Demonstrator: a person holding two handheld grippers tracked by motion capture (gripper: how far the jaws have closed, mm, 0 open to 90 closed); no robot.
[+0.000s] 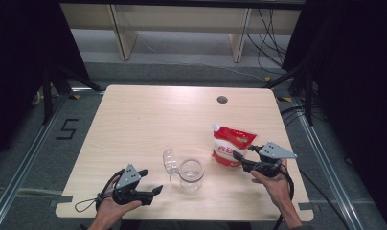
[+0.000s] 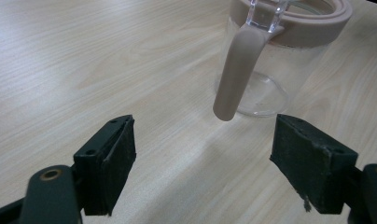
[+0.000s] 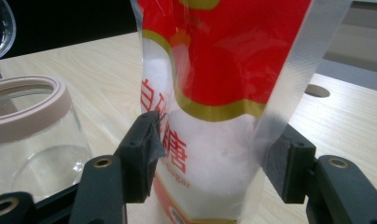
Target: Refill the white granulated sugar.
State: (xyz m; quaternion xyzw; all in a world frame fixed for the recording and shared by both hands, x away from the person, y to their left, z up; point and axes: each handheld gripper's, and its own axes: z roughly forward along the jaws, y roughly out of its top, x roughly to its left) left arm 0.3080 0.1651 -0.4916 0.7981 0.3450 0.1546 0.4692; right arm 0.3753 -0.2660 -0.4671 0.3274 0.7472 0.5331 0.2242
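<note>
Your right tool [image 3: 210, 154] pinches the upright sugar pouch [image 1: 228, 143] at the jar's [image 1: 190, 174] three o'clock on the tabletop [image 1: 148, 115], seemingly to pour, while your left tool [image 2: 200, 163] waits open at its eight o'clock.

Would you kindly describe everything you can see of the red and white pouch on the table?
The pouch is a glossy plastic stand-up bag, red above, white below, with a gold band, red characters and clear side seams. It has a white cap at its top left corner. White granules fill its lower part. It stands on the wooden table, right of the glass jar. The right claw brackets its lower part, the pads at or close to its sides.
</note>
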